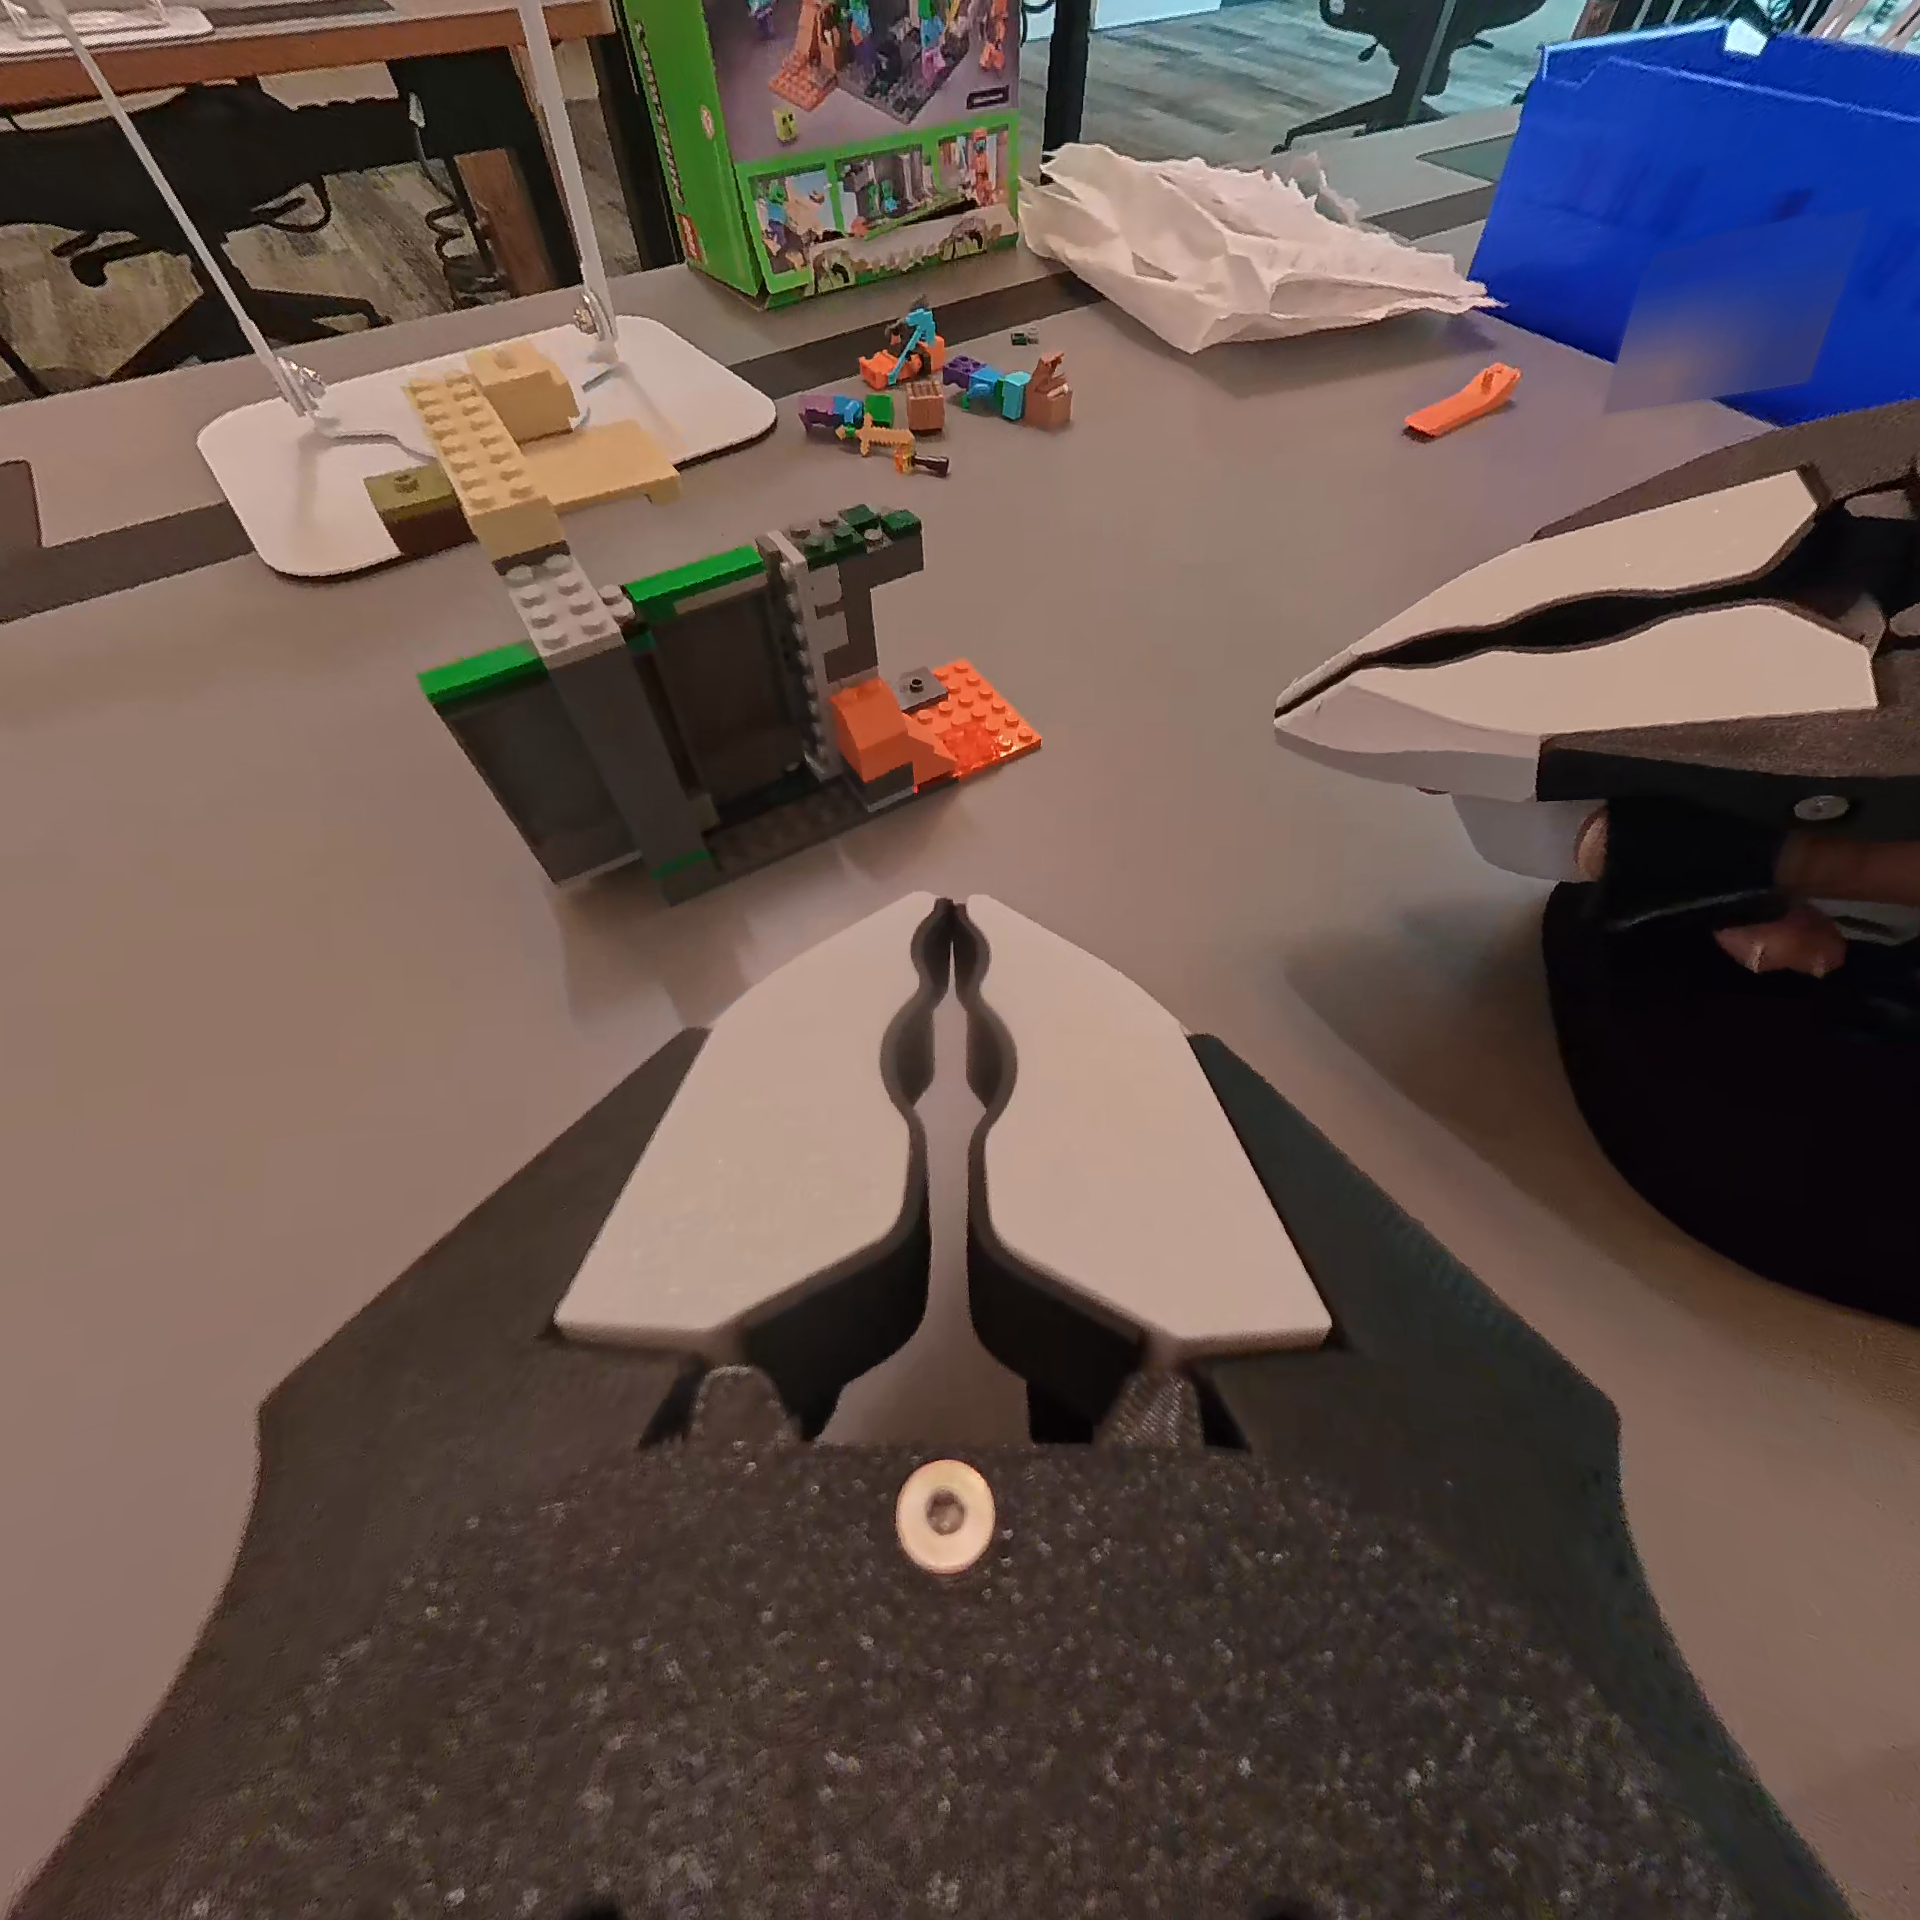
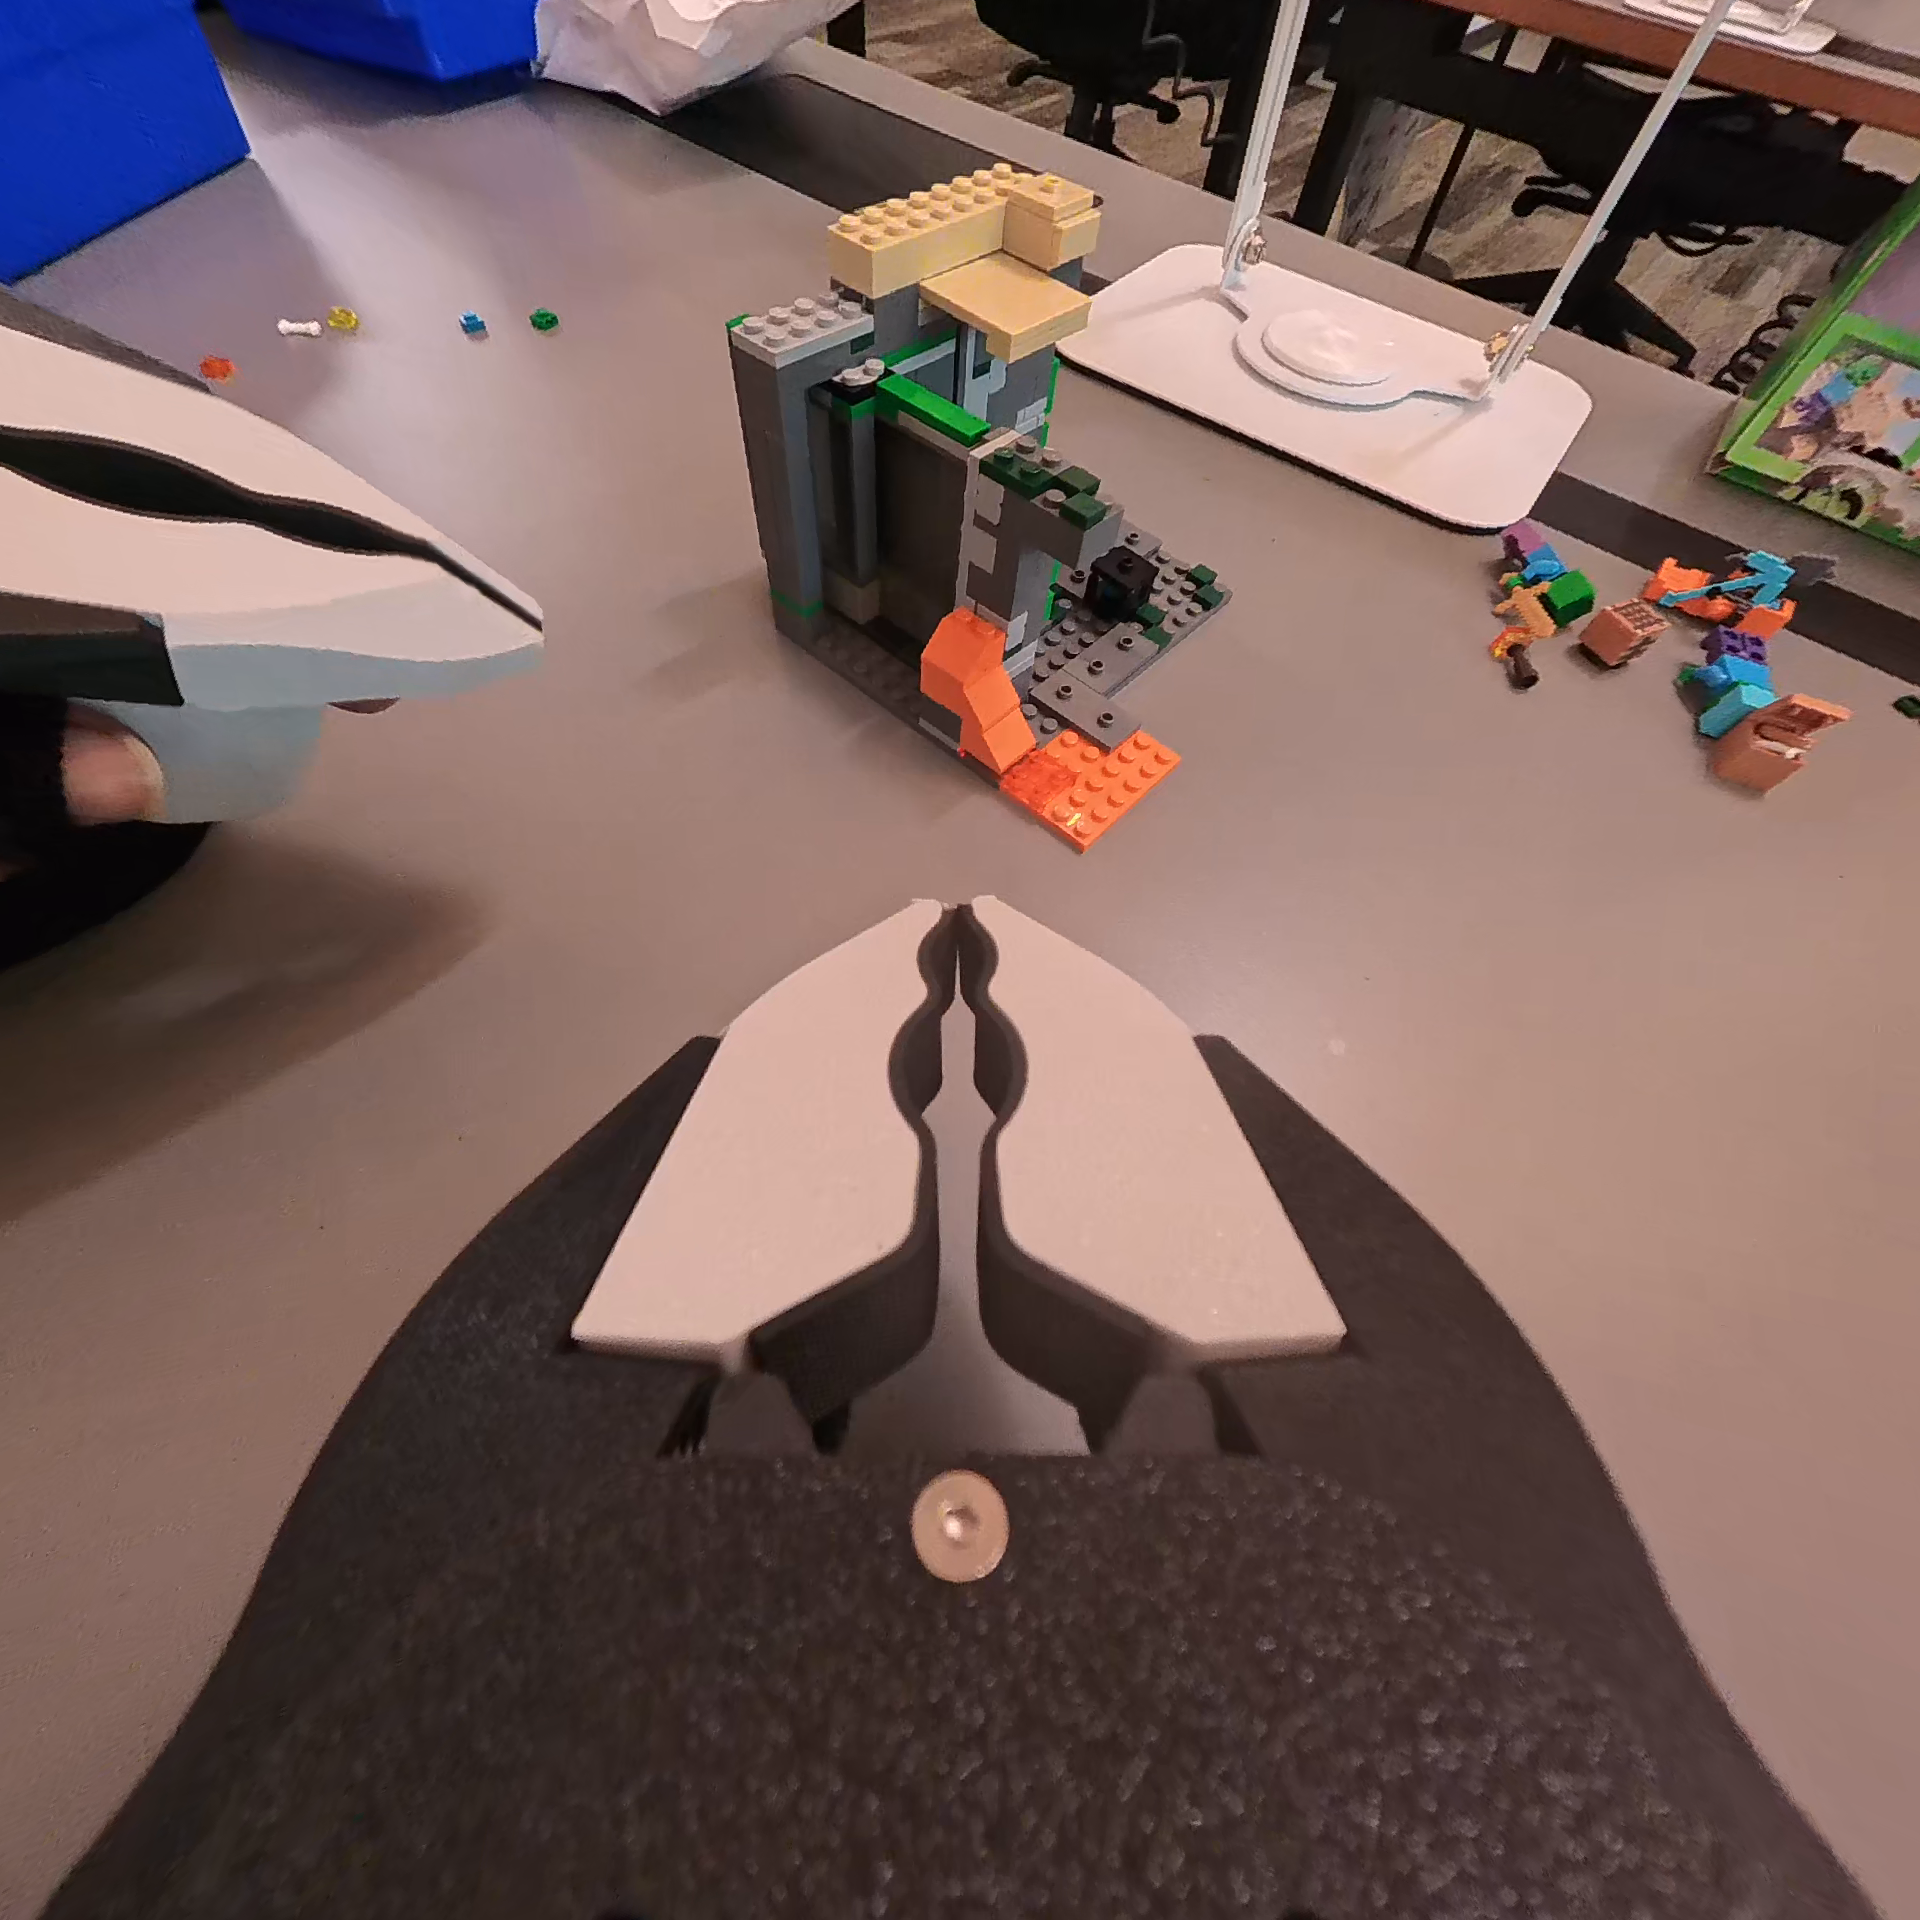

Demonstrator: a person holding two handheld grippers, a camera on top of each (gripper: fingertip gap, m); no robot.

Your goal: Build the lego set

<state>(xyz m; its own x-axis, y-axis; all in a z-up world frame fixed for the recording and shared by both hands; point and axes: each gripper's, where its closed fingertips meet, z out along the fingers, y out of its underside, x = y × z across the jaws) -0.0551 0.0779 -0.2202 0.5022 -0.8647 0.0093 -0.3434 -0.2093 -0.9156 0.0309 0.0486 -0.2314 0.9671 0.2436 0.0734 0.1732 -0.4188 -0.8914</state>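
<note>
The left gripper (image 1: pixel 952 914) is hovering over the grey table (image 1: pixel 1195 582) with its jaws closed and nothing between them. The right gripper (image 2: pixel 956 920) is doing the same, closed and empty, just short of the build (image 2: pixel 935 520). The build is standing upright mid-table, between and ahead of both grippers: grey walls, green trim, a tan top and an orange plate (image 2: pixel 1107 779) lying at its foot. Loose pieces (image 2: pixel 1673 644) are lying in a pile to the right in the right wrist view, near the green box (image 1: pixel 862 135). A few tiny bits (image 2: pixel 416 324) are sitting apart on the far side. An orange separator (image 1: pixel 1460 400) is lying near the blue bag (image 1: pixel 1704 197) and crumpled paper (image 1: pixel 1226 249). A white stand base (image 2: pixel 1340 416) is sitting behind the build.
</note>
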